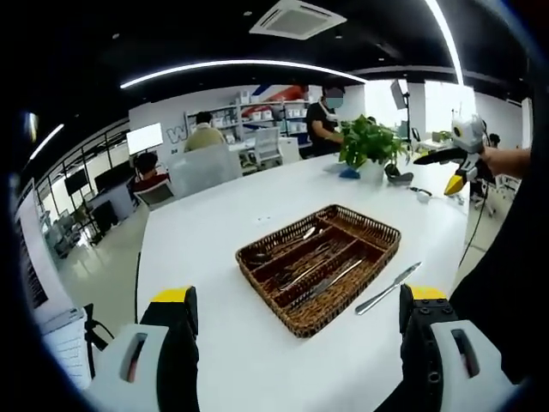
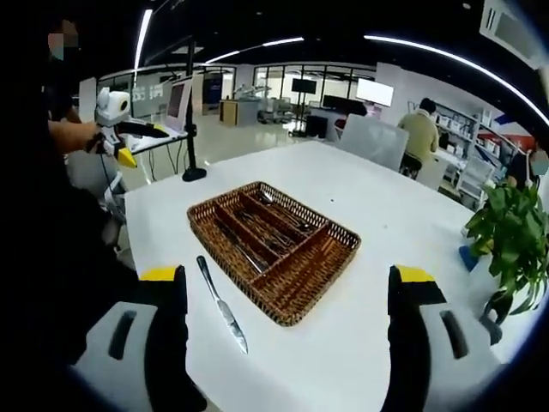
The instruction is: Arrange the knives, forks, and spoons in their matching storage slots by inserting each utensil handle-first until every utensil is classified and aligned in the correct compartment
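On the white surface [image 2: 343, 197] a knife [image 2: 222, 304] lies beside the wicker tray [image 2: 322, 266], parallel to its slots; both tongs [image 1: 296, 322] [image 2: 287, 300] gape empty.

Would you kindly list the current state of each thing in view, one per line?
Wicker tray: flat on the white table, holding utensils in its long compartments.
Table knife: lying flat on the table beside the tray, outside it, untouched.
Left gripper: open, holding nothing, short of the tray.
Right gripper: open, holding nothing.
Potted plant: upright near the far table edge.
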{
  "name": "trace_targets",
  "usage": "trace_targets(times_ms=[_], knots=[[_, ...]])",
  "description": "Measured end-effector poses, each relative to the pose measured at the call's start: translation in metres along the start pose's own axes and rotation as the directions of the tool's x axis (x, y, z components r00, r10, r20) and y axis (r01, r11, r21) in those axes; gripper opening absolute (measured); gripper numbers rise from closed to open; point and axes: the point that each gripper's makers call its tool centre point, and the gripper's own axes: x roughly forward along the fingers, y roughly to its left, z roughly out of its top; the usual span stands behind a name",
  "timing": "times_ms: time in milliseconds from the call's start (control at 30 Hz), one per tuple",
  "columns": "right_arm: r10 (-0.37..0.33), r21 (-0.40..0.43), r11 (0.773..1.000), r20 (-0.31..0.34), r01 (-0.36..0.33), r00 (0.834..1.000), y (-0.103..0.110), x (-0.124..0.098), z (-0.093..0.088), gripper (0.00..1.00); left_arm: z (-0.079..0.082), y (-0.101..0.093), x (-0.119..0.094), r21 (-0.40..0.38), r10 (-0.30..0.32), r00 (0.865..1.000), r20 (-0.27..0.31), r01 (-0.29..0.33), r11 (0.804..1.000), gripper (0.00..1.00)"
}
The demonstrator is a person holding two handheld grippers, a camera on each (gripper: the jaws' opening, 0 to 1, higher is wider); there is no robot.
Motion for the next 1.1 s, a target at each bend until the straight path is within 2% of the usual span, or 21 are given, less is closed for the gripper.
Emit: trace_targets(times_ms=[133,233,267,333,367,467,667,833,967,1000,1033,1100], knots=[[-0.001,-0.022,1.000,-0.012,0.001,1.000,-0.003,0.005,-0.002,1.00,0.002,0.000,0.006,0.018,-0.008,1.000,-0.003,0.008,1.000,1.00],[0.051,-0.035,0.998,-0.068,-0.054,0.996,0.003,0.012,-0.012,0.99,0.000,0.002,0.010,0.023,-0.015,1.000,-0.015,0.015,1.000,1.00],[0.073,-0.042,0.996,-0.082,-0.076,0.994,0.006,0.013,-0.015,0.96,0.000,0.002,0.011,0.027,-0.016,1.000,-0.018,0.016,1.000,1.00],[0.071,-0.100,0.992,-0.108,-0.082,0.992,0.007,0.014,-0.016,0.87,0.000,0.001,0.011,0.031,-0.019,1.000,-0.019,0.020,0.999,1.00],[0.071,-0.141,0.986,-0.116,-0.087,0.991,0.009,0.017,-0.015,0.87,-0.001,0.001,0.012,0.034,-0.022,1.000,-0.020,0.023,0.999,1.00],[0.119,-0.095,0.987,-0.137,-0.133,0.983,0.018,0.020,-0.019,0.91,-0.002,0.002,0.011,0.039,-0.021,1.000,-0.023,0.022,0.999,1.00],[0.153,-0.096,0.980,-0.205,-0.176,0.967,0.026,0.024,-0.037,0.90,-0.005,0.001,0.010,0.031,-0.018,0.999,-0.026,0.019,0.999,1.00],[0.186,-0.104,0.972,-0.206,-0.210,0.961,0.037,0.028,-0.037,0.93,-0.005,-0.004,0.007,0.014,-0.021,1.000,-0.020,0.022,1.000,1.00],[0.241,-0.067,0.961,-0.279,-0.269,0.930,0.049,0.033,-0.058,0.95,-0.008,-0.004,0.006,0.019,-0.022,0.999,-0.025,0.022,1.000,1.00],[0.245,-0.077,0.958,-0.284,-0.277,0.927,0.051,0.034,-0.061,0.93,-0.007,-0.004,0.005,0.020,-0.022,0.999,-0.024,0.023,1.000,1.00],[0.264,-0.081,0.951,-0.300,-0.300,0.917,0.056,0.034,-0.066,0.90,-0.008,-0.004,0.004,0.021,-0.022,0.999,-0.023,0.022,1.000,1.00],[0.258,-0.100,0.947,-0.325,-0.305,0.910,0.058,0.036,-0.075,0.82,-0.007,-0.005,0.001,0.017,-0.019,1.000,-0.019,0.019,1.000,1.00]])
